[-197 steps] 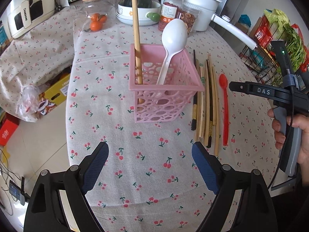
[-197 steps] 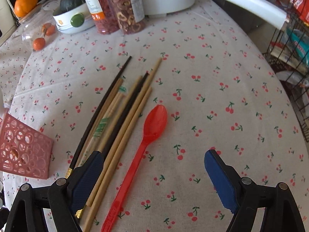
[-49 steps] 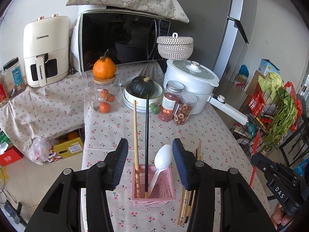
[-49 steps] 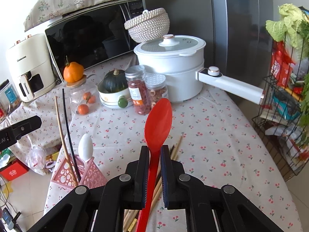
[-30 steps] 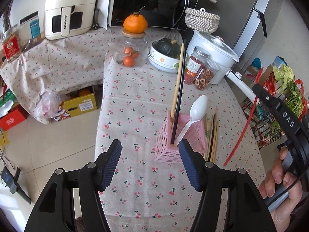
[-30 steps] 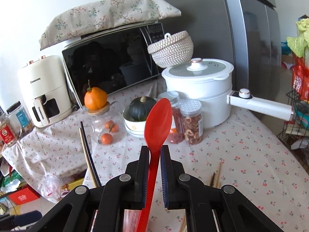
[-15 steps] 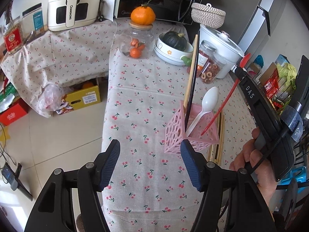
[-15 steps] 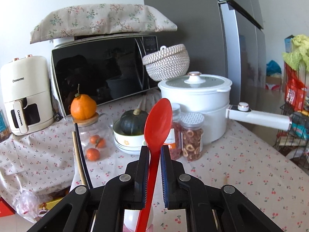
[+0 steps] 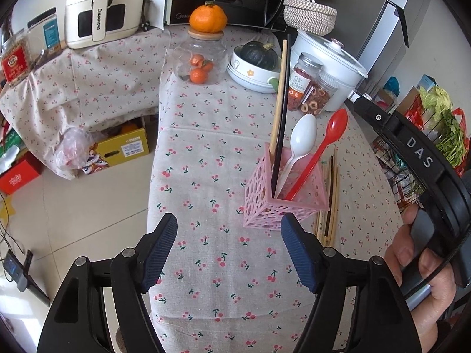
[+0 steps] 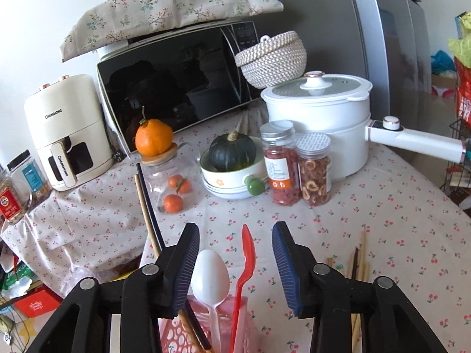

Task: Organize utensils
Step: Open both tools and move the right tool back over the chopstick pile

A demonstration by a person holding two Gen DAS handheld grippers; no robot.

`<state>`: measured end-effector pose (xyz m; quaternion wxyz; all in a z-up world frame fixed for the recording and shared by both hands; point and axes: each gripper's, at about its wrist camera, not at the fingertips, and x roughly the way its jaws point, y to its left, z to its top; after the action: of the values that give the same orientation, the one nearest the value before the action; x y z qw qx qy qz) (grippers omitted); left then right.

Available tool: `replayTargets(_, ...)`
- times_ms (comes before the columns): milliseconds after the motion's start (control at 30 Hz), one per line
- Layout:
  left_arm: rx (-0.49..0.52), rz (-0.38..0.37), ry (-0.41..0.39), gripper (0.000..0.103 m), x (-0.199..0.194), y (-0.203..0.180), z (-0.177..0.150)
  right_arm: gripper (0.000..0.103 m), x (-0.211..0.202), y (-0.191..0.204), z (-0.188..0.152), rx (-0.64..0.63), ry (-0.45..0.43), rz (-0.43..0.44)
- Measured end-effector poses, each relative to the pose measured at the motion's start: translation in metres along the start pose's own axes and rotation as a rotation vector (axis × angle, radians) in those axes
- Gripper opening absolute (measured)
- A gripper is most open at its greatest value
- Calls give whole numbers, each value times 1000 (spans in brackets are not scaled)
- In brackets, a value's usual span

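— While the right gripper (image 10: 235, 267) hangs just above the pink perforated plastic basket (image 9: 282, 200), what are its jaws doing?

— They are opening. The long red plastic spoon (image 10: 245, 264) stands between the blue pads, but neither pad presses on it; it is let go and leans inside the basket, bowl up.

— What else stands in that basket?

— A white plastic spoon (image 9: 301, 141), bowl up, just beside the red one, plus a pale wooden chopstick (image 9: 279, 97) and a thin black chopstick (image 9: 283, 111), both leaning together at the basket's far-left corner as the left camera sees it.

— And the left gripper (image 9: 228, 251)?

— Its jaws are opening as well, with nothing between them but the cherry-print tablecloth (image 9: 206, 235). It hovers on the near side of the basket, apart from it.

— Anything left outside?

— A bundle of wooden and dark chopsticks (image 9: 329, 200) lies flat on the cloth, just beside the basket on its right.

— Where is the person?

— A hand (image 9: 424, 288) grips the right gripper's handle at the lower right of the left camera's view.

— And behind?

— A white lidded pot (image 10: 321, 120), two clear jars with dried food (image 10: 297, 164), a bowl holding a dark green squash (image 10: 232, 161), a microwave (image 10: 176, 88).
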<state>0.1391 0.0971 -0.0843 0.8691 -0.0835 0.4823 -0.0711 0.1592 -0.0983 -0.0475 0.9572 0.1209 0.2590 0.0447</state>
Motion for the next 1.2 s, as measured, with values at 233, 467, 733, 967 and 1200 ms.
replayTargets(233, -2, 2, -18, 89, -2, -6, -4, 75, -21, -20, 6, -39, 34, 24)
replayTargets(467, -12, 42, -20, 92, 7, -11, -9, 90, -24, -49, 3, -77, 101, 0)
replayTargets(733, 24, 45, -8, 92, 20, -23, -17, 92, 0, -95, -7, -81, 262, -69)
replayTargets(967, 80, 29, 53, 92, 34, -38, -21, 92, 29, -132, -18, -74, 399, -137)
replayTargets(1200, 126, 8, 80, 92, 37, -48, -21, 92, 66, -148, -38, -45, 560, -175)
